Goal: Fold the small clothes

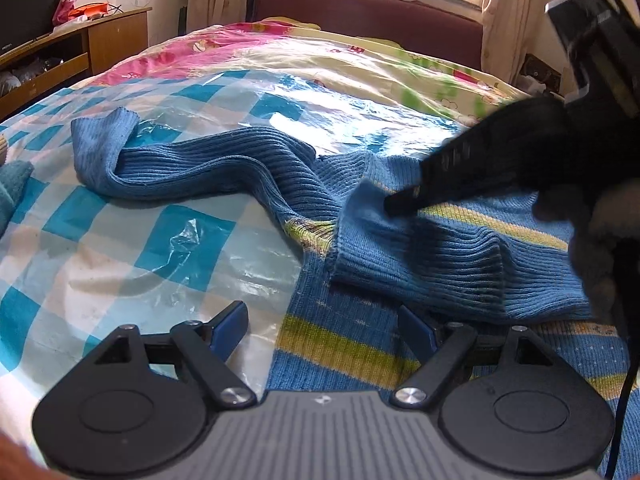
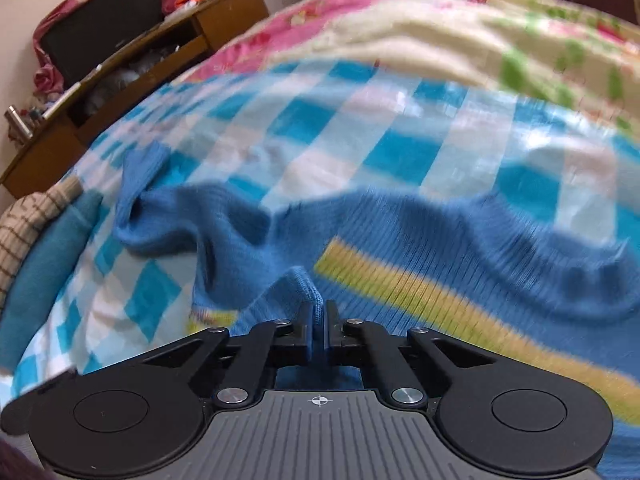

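Blue sweater (image 1: 400,340) half spread on the checked bed cover (image 1: 120,240), one cuff pinched.

On the left a wooden cabinet (image 1: 100,36) stands by the wall, and a long ribbed sleeve (image 1: 192,172) trails across the cover. The left gripper (image 1: 324,328) hovers over the sweater's near edge, fingers wide with nothing between them. To the right, the sweater's yellow-striped body lies flat, and the right gripper (image 2: 319,316) has clamped its narrow fingers on the other sleeve's cuff (image 2: 310,292), folded across the body.
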The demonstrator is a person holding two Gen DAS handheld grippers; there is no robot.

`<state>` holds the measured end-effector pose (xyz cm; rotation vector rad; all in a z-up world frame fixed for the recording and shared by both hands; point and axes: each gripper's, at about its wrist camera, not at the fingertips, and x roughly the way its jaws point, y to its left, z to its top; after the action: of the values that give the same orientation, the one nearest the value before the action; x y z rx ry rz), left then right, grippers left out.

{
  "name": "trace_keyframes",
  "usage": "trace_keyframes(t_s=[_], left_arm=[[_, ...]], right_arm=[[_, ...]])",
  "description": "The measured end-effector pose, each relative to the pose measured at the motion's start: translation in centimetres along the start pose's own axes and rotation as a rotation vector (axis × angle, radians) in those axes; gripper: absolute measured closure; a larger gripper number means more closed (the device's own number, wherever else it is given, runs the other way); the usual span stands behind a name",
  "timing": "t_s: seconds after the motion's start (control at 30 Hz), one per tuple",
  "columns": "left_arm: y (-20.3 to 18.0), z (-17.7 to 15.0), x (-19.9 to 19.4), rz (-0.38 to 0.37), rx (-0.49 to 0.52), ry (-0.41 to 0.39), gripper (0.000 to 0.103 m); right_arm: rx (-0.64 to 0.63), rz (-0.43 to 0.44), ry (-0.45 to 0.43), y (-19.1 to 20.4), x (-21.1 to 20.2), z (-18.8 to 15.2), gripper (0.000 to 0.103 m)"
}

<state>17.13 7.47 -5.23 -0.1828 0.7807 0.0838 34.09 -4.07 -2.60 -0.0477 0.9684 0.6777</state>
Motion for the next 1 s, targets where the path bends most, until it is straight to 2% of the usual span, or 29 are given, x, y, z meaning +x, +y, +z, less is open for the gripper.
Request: trace_keyframes(t_s=[0.1,0.2,0.23,0.3,0.47,0.53,0.63,0.73,0.9,1.0], left_arm=[[-0.1,-0.1,0.0,0.000,0.004,0.003,0.017],[-0.1,-0.1,0.1,-0.002,0.008,0.005,0.017],[-0.1,-0.1,0.2,-0.003,0.009,0.007,0.017],[-0.1,-0.2,0.3,-0.006,0.010,0.013,0.017],[0.1,-0.1,0.3,-0.013,0.003,0.011,0.017],[0.1,-0.1,0.2,-0.016,0.000,0.003,0.017],[0.1,0.0,-0.2,-0.016,-0.001,-0.013,0.017],[-0.3,0.5,-0.5,0.008,0.006,-0.034,0.017],[-2.0,2.1,-0.6,0.058,0.064,-0.083,0.016],[-3.3,3.5,0.9,0.078,0.101,-0.086,0.016]], right_arm=[[0.000,-0.030,-0.022,0.0,0.1,1.1,0.101],[-0.025,-0.062,-0.008,0.4,1.4,1.2,0.100],[-0.029,-0.070,-0.002,0.6,1.7,1.1,0.093],[-0.013,-0.075,-0.015,0.5,1.6,0.8,0.091],[0.003,-0.083,-0.119,0.0,-2.3,0.2,0.090],[0.024,-0.101,-0.160,-0.9,-4.6,-1.0,0.089],[0.093,-0.143,-0.167,-3.0,-7.4,-3.8,0.088],[0.113,-0.260,-0.156,-5.2,-9.2,-7.1,0.088],[0.210,-0.422,-0.079,-10.1,-10.0,-11.5,0.090],[0.275,-0.392,-0.110,-11.7,-11.2,-12.9,0.091]])
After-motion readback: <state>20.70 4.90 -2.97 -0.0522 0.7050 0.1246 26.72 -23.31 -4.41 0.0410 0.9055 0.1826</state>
